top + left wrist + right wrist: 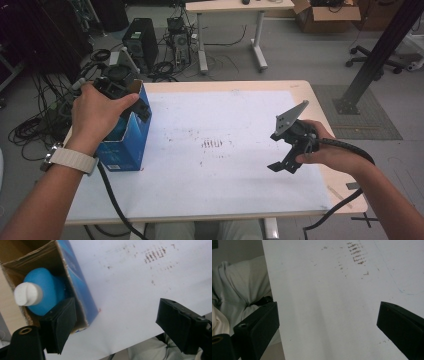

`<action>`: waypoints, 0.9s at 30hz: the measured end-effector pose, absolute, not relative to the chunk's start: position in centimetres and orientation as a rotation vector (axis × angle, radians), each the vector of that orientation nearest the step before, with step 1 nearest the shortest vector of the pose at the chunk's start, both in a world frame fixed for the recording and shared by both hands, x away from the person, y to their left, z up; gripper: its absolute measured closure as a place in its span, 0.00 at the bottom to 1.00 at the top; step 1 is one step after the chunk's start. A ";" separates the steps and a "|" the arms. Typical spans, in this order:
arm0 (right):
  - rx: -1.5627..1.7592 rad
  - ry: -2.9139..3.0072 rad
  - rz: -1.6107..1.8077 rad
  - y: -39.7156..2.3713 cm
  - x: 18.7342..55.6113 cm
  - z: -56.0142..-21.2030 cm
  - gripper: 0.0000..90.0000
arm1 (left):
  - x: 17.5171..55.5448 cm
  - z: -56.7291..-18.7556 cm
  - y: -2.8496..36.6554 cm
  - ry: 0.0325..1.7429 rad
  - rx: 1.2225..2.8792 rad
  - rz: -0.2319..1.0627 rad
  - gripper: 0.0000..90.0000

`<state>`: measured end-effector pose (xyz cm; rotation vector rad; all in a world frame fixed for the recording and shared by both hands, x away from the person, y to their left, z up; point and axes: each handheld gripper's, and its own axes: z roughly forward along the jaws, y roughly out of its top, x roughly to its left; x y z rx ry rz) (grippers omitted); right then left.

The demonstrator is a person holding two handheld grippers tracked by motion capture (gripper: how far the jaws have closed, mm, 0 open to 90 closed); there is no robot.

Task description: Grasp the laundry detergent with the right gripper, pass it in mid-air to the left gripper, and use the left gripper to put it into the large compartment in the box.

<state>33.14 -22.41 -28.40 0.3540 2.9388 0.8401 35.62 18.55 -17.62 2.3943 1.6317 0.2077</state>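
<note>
An open blue cardboard box (pixel 127 142) stands upright at the table's left edge. In the left gripper view, a blue bottle (pixel 47 291) with a white cap (pixel 27 293) stands inside the box (pixel 82 292). My left gripper (pixel 141 107) hovers over the box's top, held in a hand. Its jaws (pixel 117 315) are wide open, one above the box's rim and the other above the white sheet, with nothing pressed between them. My right gripper (pixel 281 164) is held above the right side of the table, open (pixel 328 315) and with nothing between its jaws.
A white sheet (pixel 225 175) with faint brown marks (pixel 212 144) covers the table. Behind the table stand a computer tower (pixel 140 42), tangled cables (pixel 30 130), a desk (pixel 230 7), a cardboard box (pixel 325 17) and a black slanted post (pixel 380 50). The person's lap (pixel 239 285) is at the near edge.
</note>
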 end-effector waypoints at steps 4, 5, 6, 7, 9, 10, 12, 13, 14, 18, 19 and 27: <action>0.355 2.940 0.840 -22.4 33.1 -28.4 0.05 | 35.3 -17.6 17.8 1.602 2.412 0.212 0.14; 0.356 2.940 0.839 -22.4 33.1 -28.4 0.05 | 35.2 -17.6 17.6 1.596 2.413 0.210 0.13; 0.355 2.941 0.838 -22.4 33.1 -28.4 0.05 | 35.2 -17.6 17.5 1.591 2.413 0.210 0.12; 0.358 2.940 0.838 -22.3 33.1 -28.4 0.05 | 35.1 -17.6 17.4 1.586 2.416 0.211 0.12; 0.360 2.940 0.838 -22.4 33.0 -28.3 0.05 | 35.0 -17.5 17.1 1.579 2.420 0.210 0.10; 0.355 2.940 0.836 -22.4 33.1 -28.3 0.05 | 34.9 -17.5 16.9 1.578 2.424 0.211 0.09; 0.357 2.938 0.839 -22.4 33.1 -28.3 0.05 | 34.9 -17.5 16.8 1.569 2.428 0.206 0.09; 0.357 2.938 0.841 -22.4 33.1 -28.3 0.05 | 34.8 -17.6 16.6 1.566 2.431 0.205 0.08; 0.357 2.938 0.839 -22.4 33.1 -28.3 0.05 | 34.8 -17.6 16.5 1.560 2.438 0.203 0.08; 0.357 2.939 0.836 -22.4 33.0 -28.3 0.05 | 34.6 -17.6 15.9 1.544 2.456 0.193 0.07; 0.357 2.939 0.837 -22.4 33.1 -28.3 0.05 | 34.6 -17.7 15.8 1.537 2.462 0.186 0.07; 0.362 2.939 0.839 -22.4 33.1 -28.3 0.05 | 34.3 -18.1 14.5 1.489 2.494 0.151 0.05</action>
